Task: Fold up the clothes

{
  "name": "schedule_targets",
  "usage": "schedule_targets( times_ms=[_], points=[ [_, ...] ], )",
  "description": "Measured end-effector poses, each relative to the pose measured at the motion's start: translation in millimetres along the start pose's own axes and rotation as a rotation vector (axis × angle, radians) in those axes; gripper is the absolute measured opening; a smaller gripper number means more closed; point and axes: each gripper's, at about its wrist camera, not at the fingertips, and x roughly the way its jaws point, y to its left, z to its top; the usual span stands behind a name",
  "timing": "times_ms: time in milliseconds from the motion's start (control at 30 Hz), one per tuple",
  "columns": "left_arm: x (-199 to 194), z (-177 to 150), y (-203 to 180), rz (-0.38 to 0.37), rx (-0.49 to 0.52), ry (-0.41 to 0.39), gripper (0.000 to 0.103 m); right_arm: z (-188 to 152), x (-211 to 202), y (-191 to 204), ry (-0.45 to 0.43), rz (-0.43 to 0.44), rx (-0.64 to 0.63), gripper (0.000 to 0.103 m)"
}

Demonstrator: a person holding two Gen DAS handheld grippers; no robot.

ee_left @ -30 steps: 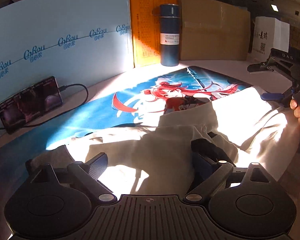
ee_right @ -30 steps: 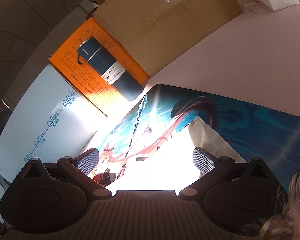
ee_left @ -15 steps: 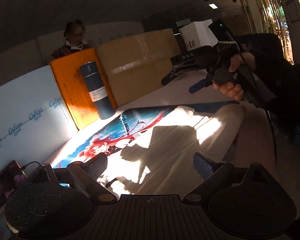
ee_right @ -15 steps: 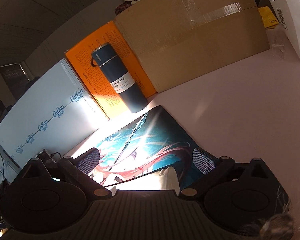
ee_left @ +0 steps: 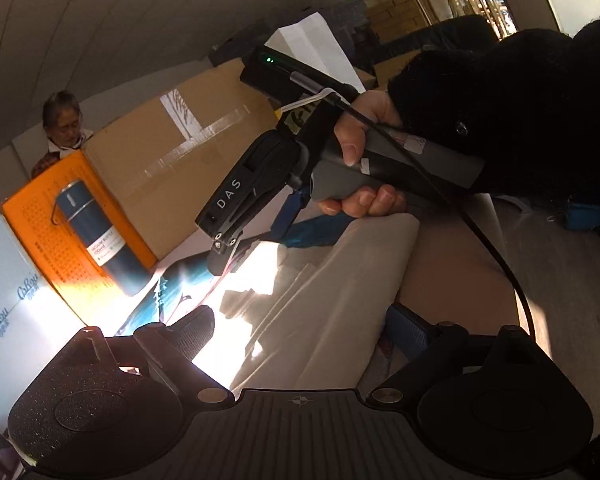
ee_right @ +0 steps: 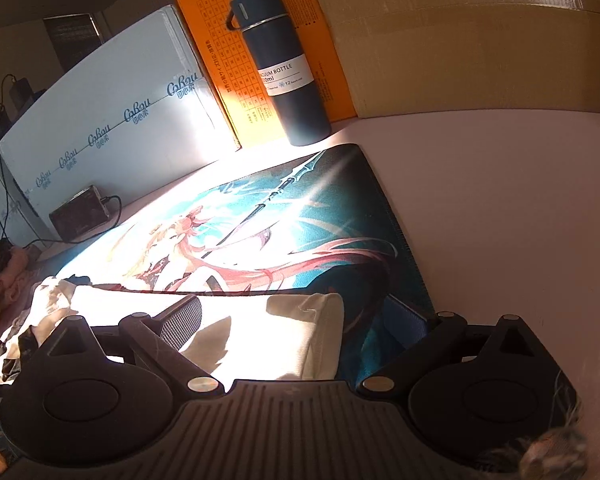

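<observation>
Sunlit printed mat [ee_right: 320, 216] fills the right view; left shows the right hand-held gripper [ee_left: 224, 256], both spread.

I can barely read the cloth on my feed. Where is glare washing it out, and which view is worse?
Right wrist view: sunlight blows out the cream garment and the near mat. Left wrist view: a narrower burnt-out patch on the garment, the rest in shadow, legible; fisheye bending in both. The right wrist view is worse.

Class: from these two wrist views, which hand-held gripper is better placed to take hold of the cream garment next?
Probably the right hand-held gripper: its open fingers frame the cream garment edge. The left hand-held gripper is open too, but aims higher.
</observation>
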Motion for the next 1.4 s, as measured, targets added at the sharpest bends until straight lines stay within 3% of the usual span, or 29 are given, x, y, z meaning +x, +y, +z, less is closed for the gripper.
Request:
schedule_targets(
  times_ms=[100, 167, 233, 267, 300, 333, 367, 400, 667, 900, 1100, 1400],
  points=[
    [15.0, 11.3, -12.7, -0.021, 0.058, -0.037, 0.095, 2.8, 0.1, -0.2, 0.015, 0.006, -0.02, 0.089],
    [25.6, 18.7, -11.7, -0.041, 0.046, -0.042, 0.087, 1.4, 1.5, 4.3, 0.016, 0.008, -0.052, 0.065],
    [38.8, 24.5, -5.2, -0.095, -0.01, -0.006, 0.049, -1.8, 4.2, 14.0, 0.022, -0.004, -0.126, 0.059],
    [45.7, 25.6, -0.3, -0.134, -0.049, 0.017, 0.037, -3.3, 5.3, 18.9, 0.028, -0.012, -0.166, 0.054],
    [50.0, 25.3, 4.2, -0.166, -0.08, 0.031, 0.01, -4.1, 6.5, 23.3, 0.038, -0.018, -0.205, 0.042],
    [49.2, 24.2, 7.3, -0.172, -0.095, 0.026, 0.009, -3.5, 6.2, 25.0, 0.047, -0.015, -0.219, 0.035],
    [47.5, 23.0, 10.4, -0.174, -0.107, 0.018, 0.009, -2.9, 5.6, 26.4, 0.058, -0.008, -0.232, 0.02],
    [43.4, 21.9, 12.8, -0.164, -0.109, 0.004, 0.008, -2.5, 3.9, 27.4, 0.066, 0.004, -0.243, 0.016],
    [-12.4, 3.0, 36.2, 0.0, -0.134, -0.103, 0.008, 4.1, -26.4, 57.6, -0.102, -0.008, -0.218, 0.013],
    [-67.8, -17.3, 67.7, 0.138, -0.257, -0.176, 0.007, 13.7, -41.8, 111.8, -0.242, -0.008, -0.116, 0.013],
    [-119.0, -38.8, 101.3, 0.279, -0.395, -0.235, 0.006, 32.3, -36.5, 181.7, -0.295, 0.041, -0.113, 0.012],
    [-179.9, -102.4, 134.5, 0.439, -0.637, -0.222, 0.004, 37.5, 16.7, 284.9, -0.278, 0.157, -0.126, 0.01]
  ],
)
